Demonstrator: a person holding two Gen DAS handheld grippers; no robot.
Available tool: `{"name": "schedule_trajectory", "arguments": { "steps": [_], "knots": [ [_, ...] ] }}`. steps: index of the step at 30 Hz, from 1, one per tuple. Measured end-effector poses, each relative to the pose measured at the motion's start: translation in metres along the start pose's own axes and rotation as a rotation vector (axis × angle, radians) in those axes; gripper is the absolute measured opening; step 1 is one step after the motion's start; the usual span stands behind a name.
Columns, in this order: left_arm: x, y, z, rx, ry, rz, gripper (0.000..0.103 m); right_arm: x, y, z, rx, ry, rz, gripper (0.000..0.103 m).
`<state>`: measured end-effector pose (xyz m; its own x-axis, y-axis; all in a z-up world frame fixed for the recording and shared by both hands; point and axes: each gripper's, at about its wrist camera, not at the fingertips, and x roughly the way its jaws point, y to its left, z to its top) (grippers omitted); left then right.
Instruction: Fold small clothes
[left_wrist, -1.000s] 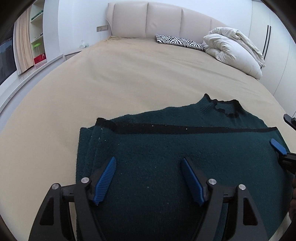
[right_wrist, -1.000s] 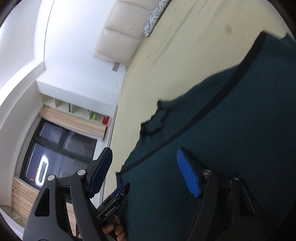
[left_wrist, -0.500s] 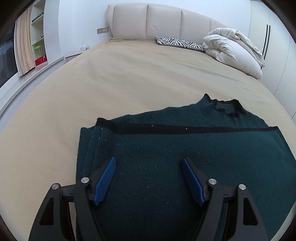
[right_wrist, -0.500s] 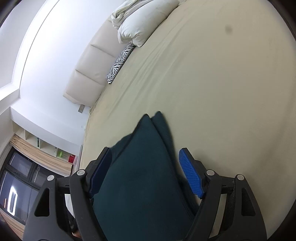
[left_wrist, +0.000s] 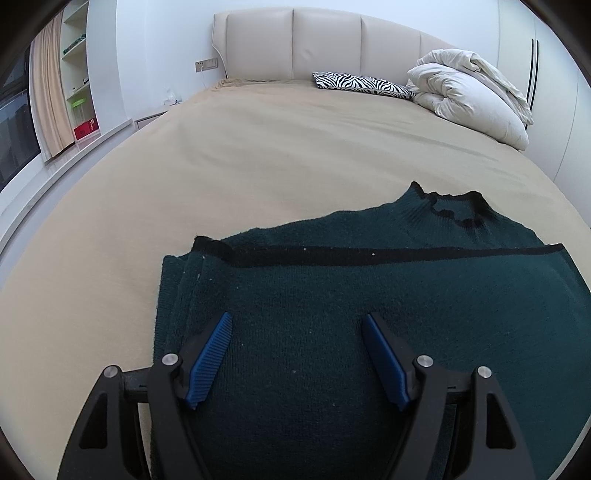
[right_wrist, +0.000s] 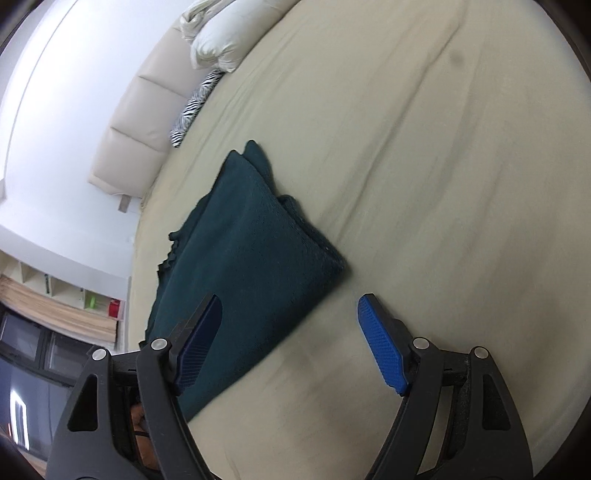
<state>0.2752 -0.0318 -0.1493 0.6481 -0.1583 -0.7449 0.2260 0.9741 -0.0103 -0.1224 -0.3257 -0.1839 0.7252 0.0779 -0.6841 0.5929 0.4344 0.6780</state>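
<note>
— What does the left wrist camera show nearest the lens?

— The left gripper (left_wrist: 297, 354), its blue-padded fingers (left_wrist: 208, 356) spread wide with nothing between them, poised over the near part of the dark green sweater (left_wrist: 351, 295). Whether the pads touch the knit cannot be told.

— And the garment itself?

— It lies folded on the beige bedsheet (left_wrist: 258, 155), stacked edges showing at its left side, a black stripe running across it and the black-trimmed collar at the far right (the collar stands up slightly).

— The right side?

— The right gripper (right_wrist: 290, 339) is equally spread and grips nothing. One of its pads hangs over the sweater (right_wrist: 243, 266), the other over bare sheet (right_wrist: 443, 166), so the folded edge of the garment passes between them in that view.

— Farther back?

— A zebra-print pillow (left_wrist: 360, 83) lies near the head of the bed, just beside a heaped white duvet (left_wrist: 469, 96). Behind both stands the padded cream headboard (left_wrist: 325, 40). Off to the left, shelves (left_wrist: 75, 70) and a curtain (left_wrist: 46, 96) line the wall.
</note>
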Motion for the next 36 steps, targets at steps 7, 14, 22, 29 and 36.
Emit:
{"name": "schedule_trajectory", "arguments": {
  "steps": [7, 14, 22, 29, 36],
  "knots": [
    [0.000, 0.001, 0.000, 0.000, -0.001, -0.002, 0.076, -0.007, 0.004, -0.027, 0.024, 0.003, -0.020, 0.076],
    [0.000, 0.001, 0.000, 0.001, -0.001, -0.001, 0.076, 0.006, 0.006, -0.023, 0.092, 0.030, 0.114, 0.077],
    [0.000, 0.001, -0.001, 0.000, -0.003, -0.003, 0.076, 0.033, 0.007, 0.005, 0.194, 0.030, 0.222, 0.077],
    [0.000, 0.002, -0.001, 0.000, -0.004, -0.004, 0.076, 0.049, 0.015, 0.007, 0.254, 0.054, 0.408, 0.077],
    [0.000, 0.002, -0.001, 0.000, -0.004, -0.005, 0.076, 0.073, 0.025, 0.021, 0.213, 0.023, 0.368, 0.066]
  ]
}}
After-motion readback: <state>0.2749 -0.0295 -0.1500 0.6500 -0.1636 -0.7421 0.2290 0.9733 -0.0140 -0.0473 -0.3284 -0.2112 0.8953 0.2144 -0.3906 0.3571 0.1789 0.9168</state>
